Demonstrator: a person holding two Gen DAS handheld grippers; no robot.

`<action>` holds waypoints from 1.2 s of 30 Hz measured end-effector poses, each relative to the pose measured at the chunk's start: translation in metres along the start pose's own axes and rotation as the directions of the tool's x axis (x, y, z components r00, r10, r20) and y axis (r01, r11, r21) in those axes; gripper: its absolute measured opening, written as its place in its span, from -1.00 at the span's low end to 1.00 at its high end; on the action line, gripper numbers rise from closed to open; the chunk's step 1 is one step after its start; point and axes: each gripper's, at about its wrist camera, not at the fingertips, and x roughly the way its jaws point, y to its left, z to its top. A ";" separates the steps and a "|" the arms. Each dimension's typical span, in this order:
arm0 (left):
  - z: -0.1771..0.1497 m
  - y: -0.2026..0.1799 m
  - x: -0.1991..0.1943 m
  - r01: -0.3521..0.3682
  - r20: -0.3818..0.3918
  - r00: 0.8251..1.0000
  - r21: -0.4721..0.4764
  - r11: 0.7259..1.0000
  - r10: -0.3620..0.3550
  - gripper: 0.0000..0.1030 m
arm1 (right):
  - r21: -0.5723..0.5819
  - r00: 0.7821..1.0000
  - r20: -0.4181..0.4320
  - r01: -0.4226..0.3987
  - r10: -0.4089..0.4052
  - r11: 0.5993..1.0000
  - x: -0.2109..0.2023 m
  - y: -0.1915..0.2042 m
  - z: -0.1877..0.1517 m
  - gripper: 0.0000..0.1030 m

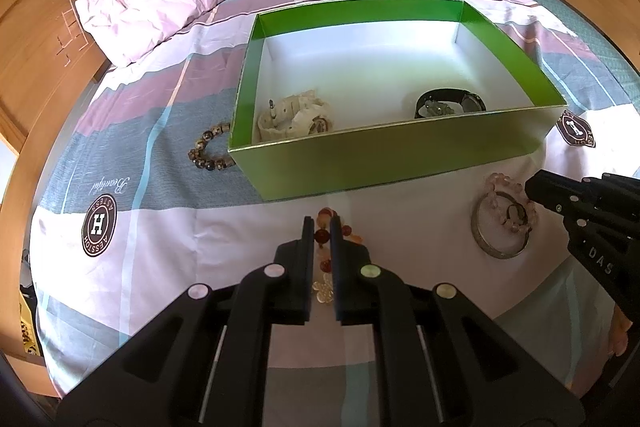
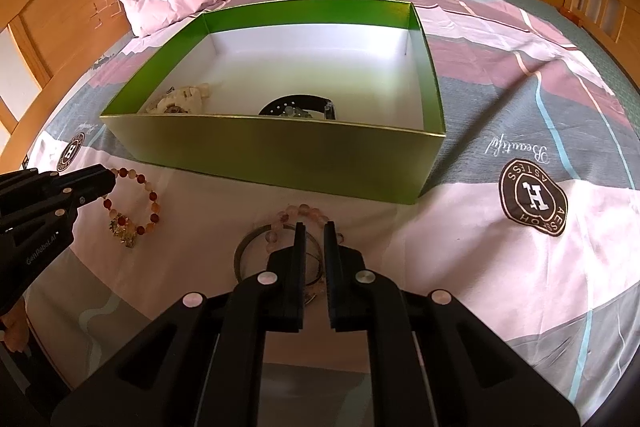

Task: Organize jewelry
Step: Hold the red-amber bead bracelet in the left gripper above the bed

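While reaching for beads, best to think soft and light. Red bracelet [image 2: 154, 206]: round beads on a string, floppy, quick to slip and dangle. Lying flat on the bed [image 2: 460, 247], just past 6 o'clock of the green box [image 2: 280, 155] in the left view. Best pinched across one or two beads, not at the yellow charm at its 6 o'clock end, likely easy to break.

Left gripper [image 1: 322, 223]: low over the bed, pointing to 12 o'clock at the box, fingers nearly together with red beads caught in the thin gap. Looks like a pinch on the red bracelet.

Pink bracelet [image 2: 280, 217]: also soft beads, resting on top of a gray bangle [image 2: 240, 251]. Hard and smooth, that bangle, so slippery; better lifted by its rim. Both near the box, at about 5 o'clock of it in the left view.

Right gripper [image 2: 315, 225]: also low, pointing to 12 o'clock, tips right at the pink beads, only a thin gap between the fingers. Cannot tell if pinching or just touching.

Already inside the box: white watch [image 1: 292, 119] at 9 o'clock, black watch [image 1: 450, 103] at 3 o'clock. Brown bracelet [image 1: 208, 147] outside, touching the box near its 8 o'clock corner.
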 end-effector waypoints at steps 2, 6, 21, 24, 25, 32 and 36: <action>0.000 0.000 0.000 -0.001 0.000 1.000 -0.002 1.000 0.001 -0.85 | -0.002 1.000 -0.002 0.001 -0.001 1.000 0.001 0.000 -0.001 -0.84; 0.000 0.000 0.000 0.000 0.002 1.000 -0.002 1.000 0.000 -0.85 | -0.003 1.000 -0.002 0.001 -0.001 1.000 0.001 0.001 0.000 -0.84; 0.003 0.002 -0.006 0.002 0.019 1.000 -0.012 1.000 -0.002 -0.85 | 0.005 1.000 0.026 -0.008 0.008 1.000 -0.008 0.000 0.002 -0.84; 0.007 0.006 -0.020 0.014 0.052 0.999 -0.017 1.000 -0.013 -0.85 | 0.016 0.997 0.056 -0.054 0.053 0.998 -0.024 0.001 0.008 -0.84; 0.009 0.007 -0.024 0.019 0.061 0.998 -0.022 1.000 -0.018 -0.85 | 0.016 0.995 0.075 -0.070 0.069 0.997 -0.033 0.002 0.011 -0.84; 0.018 0.022 -0.048 0.064 0.109 0.992 -0.071 0.995 -0.056 -0.85 | 0.003 0.982 0.156 -0.104 0.103 0.995 -0.066 0.003 0.023 -0.84; 0.019 0.025 -0.044 0.064 0.095 0.994 -0.085 0.994 -0.055 -0.85 | -0.014 0.995 0.082 -0.059 0.060 0.998 -0.046 0.004 0.021 -0.83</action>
